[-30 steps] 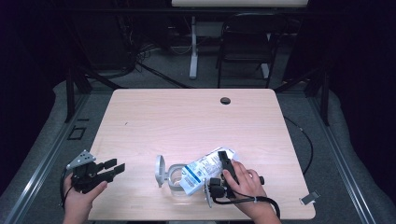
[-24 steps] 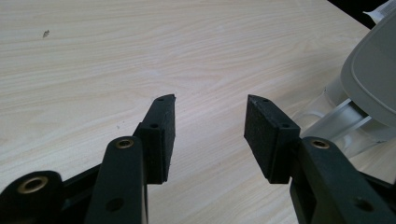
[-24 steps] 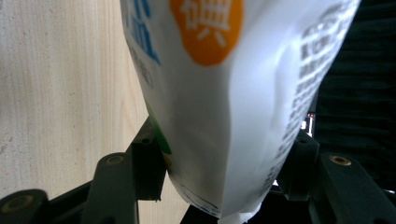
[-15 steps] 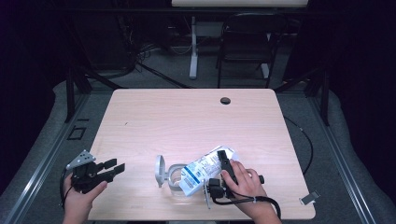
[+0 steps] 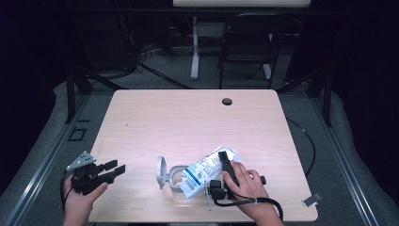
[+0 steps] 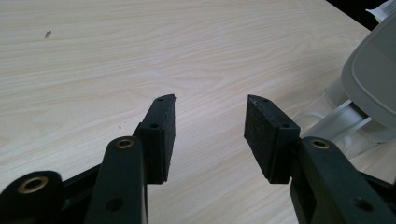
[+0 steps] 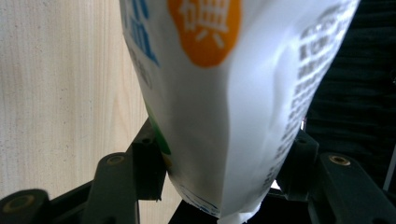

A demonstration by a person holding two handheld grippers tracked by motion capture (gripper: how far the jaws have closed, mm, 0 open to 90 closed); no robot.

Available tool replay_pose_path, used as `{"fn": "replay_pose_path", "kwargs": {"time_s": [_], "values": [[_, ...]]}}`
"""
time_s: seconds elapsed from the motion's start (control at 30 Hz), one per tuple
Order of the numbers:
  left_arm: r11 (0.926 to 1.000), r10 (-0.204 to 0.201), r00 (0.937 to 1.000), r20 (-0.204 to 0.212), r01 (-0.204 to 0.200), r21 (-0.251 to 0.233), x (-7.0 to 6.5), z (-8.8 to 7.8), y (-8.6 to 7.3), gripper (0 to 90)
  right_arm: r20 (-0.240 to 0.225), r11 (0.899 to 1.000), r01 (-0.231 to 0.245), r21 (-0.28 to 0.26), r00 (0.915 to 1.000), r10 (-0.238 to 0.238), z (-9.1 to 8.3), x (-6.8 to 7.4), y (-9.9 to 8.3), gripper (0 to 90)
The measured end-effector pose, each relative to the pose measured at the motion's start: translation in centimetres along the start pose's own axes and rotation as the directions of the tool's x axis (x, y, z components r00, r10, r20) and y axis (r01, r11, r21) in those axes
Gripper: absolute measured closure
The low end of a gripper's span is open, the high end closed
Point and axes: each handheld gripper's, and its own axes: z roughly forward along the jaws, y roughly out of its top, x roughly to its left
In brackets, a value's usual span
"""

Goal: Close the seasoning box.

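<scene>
A white bag with blue and orange print point(image 5: 202, 172) lies tilted at the front of the wooden table, its lower end over a clear container point(image 5: 175, 182) whose grey lid point(image 5: 161, 172) stands open. My right gripper point(image 5: 225, 160) is shut on the bag's upper end. In the right gripper view, the bag point(image 7: 219, 93) sits between the two pads of the right gripper point(image 7: 224, 158), which press on both its sides. My left gripper point(image 5: 117, 168) rests at the table's front left, open and holding nothing. In the left gripper view, the left gripper point(image 6: 210, 107) points across bare wood, with the grey lid point(image 6: 373, 79) at the right.
The table point(image 5: 188, 122) has a dark cable hole point(image 5: 227, 101) near its far edge. A black chair point(image 5: 244, 47) and a desk leg stand beyond it. A small grey clip point(image 5: 311, 199) lies off the front right corner.
</scene>
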Motion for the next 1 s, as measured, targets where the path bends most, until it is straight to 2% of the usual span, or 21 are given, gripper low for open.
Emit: {"fn": "replay_pose_path", "kwargs": {"time_s": [0.07, 0.23, 0.3, 0.53, 0.6, 0.63, 0.77, 0.87, 1.0], "values": [[1.0, 0.0, 1.0, 0.0, 0.0, 0.0, -0.01, 0.01, 0.0, 53.7, 0.002, 1.0, -0.01, -0.011, 0.9999, 0.01, 0.09, 0.08, -0.02, 45.2], [1.0, 0.0, 1.0, 0.001, 0.0, 0.0, 0.0, 0.01, 0.0, 53.6, 0.005, 1.0, 0.004, 0.002, 1.0, -0.004, -0.03, -0.05, 0.06, 45.4], [1.0, -0.001, 1.0, 0.001, 0.001, -0.001, 0.01, 0.0, 0.0, 53.6, 0.015, 1.0, 0.002, -0.018, 0.9999, -0.002, 0.12, -0.03, 0.04, 45.5], [1.0, -0.001, 1.0, 0.0, 0.001, -0.002, 0.02, -0.02, 0.01, 53.6, 0.015, 1.0, 0.002, -0.014, 0.9999, -0.002, 0.1, -0.03, 0.07, 45.7], [1.0, 0.0, 1.0, 0.001, 0.0, -0.002, 0.02, -0.01, 0.01, 53.6, 0.019, 1.0, 0.01, -0.01, 0.9998, -0.01, 0.06, -0.08, 0.08, 45.7], [1.0, -0.001, 1.0, 0.001, 0.001, -0.002, 0.02, -0.01, 0.01, 53.6, 0.02, 0.999, 0.032, 0.019, 0.9993, -0.032, -0.15, -0.22, 0.18, 45.8], [1.0, 0.0, 1.0, 0.0, 0.0, -0.003, 0.03, -0.05, 0.04, 53.6, 0.025, 1.0, 0.016, -0.001, 0.9996, -0.016, -0.02, -0.1, 0.15, 45.9], [1.0, 0.0, 1.0, 0.002, 0.0, -0.005, 0.04, -0.05, 0.03, 53.7, 0.025, 0.999, 0.031, 0.011, 0.9992, -0.032, -0.11, -0.25, 0.24, 45.9], [1.0, -0.003, 1.0, 0.002, 0.003, -0.008, 0.06, 0.0, -0.01, 53.6, 0.026, 1.0, 0.014, -0.011, 0.9996, -0.014, 0.08, -0.14, 0.21, 46.0]]}}
